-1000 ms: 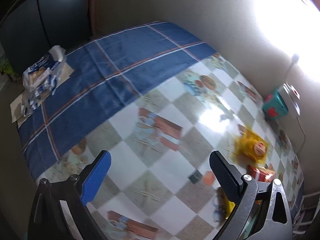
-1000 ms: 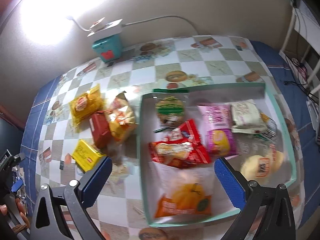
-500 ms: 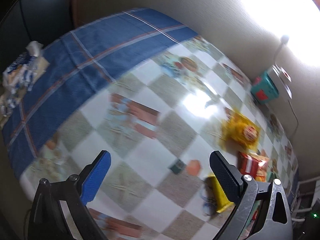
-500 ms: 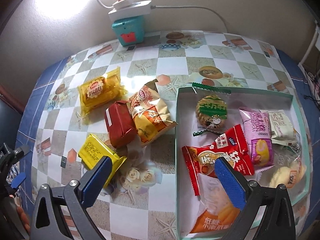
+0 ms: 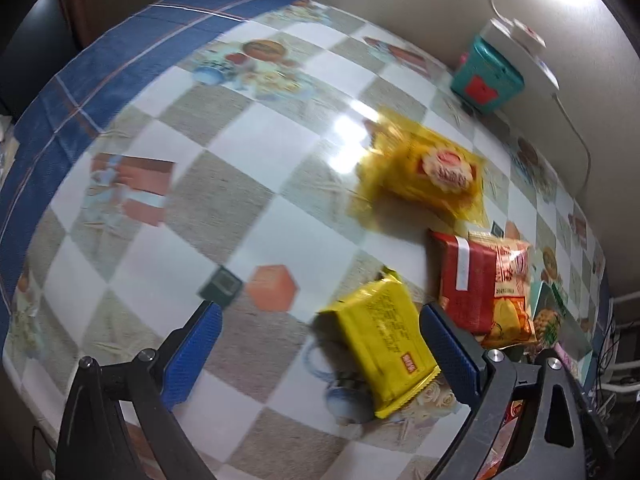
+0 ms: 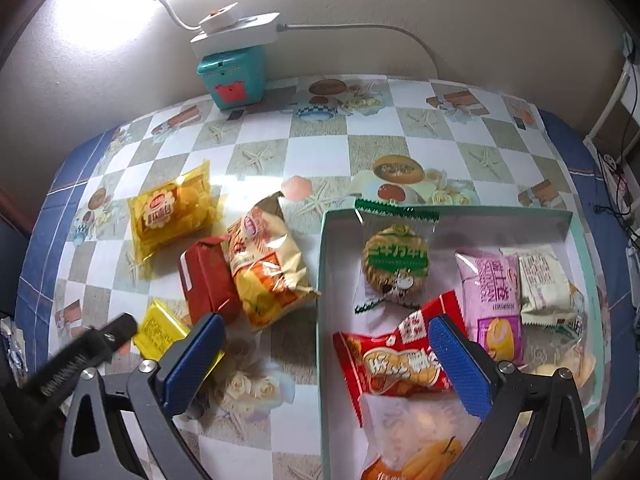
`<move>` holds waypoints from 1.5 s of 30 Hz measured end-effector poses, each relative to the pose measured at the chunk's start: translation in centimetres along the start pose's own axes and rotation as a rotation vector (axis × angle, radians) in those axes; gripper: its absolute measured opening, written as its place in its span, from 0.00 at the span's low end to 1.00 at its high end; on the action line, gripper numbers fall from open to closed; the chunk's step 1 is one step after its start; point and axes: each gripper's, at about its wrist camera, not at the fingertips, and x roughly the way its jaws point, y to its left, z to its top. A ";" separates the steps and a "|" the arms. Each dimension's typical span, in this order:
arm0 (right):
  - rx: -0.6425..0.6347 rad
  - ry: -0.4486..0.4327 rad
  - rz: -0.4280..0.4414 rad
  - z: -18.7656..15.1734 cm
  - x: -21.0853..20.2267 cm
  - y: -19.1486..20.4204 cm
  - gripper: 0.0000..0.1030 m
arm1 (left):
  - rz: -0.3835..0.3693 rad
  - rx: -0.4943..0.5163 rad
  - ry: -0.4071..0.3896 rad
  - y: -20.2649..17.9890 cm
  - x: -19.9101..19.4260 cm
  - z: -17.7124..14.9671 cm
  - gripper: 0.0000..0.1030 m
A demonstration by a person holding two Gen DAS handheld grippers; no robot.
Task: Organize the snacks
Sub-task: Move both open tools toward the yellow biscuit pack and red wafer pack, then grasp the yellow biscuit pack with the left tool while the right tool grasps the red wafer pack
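Left gripper (image 5: pixel 320 344) is hovering over the checkered tablecloth (image 5: pixel 248 208) with its jaws standing wide apart, nothing between the pads. The yellow wafer pack (image 5: pixel 380 340) is lying flat just inside the right finger, not touched as far as I can tell. Left view is motion-blurred.

Right gripper (image 6: pixel 326 360) is also gaping, empty, hanging over the near-left corner of the teal tray (image 6: pixel 323 264). Its right finger is sitting over the tray contents, its left finger over the tablecloth beside the tray.

Loose on the cloth, left of the tray:
- yellow wafer pack (image 6: pixel 160 332), nearest, partly hidden behind the right gripper's left finger and the left gripper's tip
- red wrapped bar (image 6: pixel 208 284), touching the orange chip bag (image 6: pixel 268 268) on its right
- clear yellow cookie pack (image 6: pixel 172 208), further back, apart from the others

In the tray:
- round cookie in green-edged wrapper (image 6: pixel 394 260), far left part
- red snack bag (image 6: pixel 396 360), centre, partly under the right finger
- pink pack (image 6: pixel 492 292), with a white pack (image 6: pixel 544 280) just beside it on the right
- translucent bag with orange print (image 6: pixel 412 440), near edge

Teal box (image 6: pixel 234 74) is standing against the wall at the back, a white power strip (image 6: pixel 236 36) lying on top of it.
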 end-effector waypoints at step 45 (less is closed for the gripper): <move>-0.133 -0.042 -0.033 -1.3 1.0 3.7 1.00 | 0.039 0.130 0.058 0.8 0.8 -1.1 0.64</move>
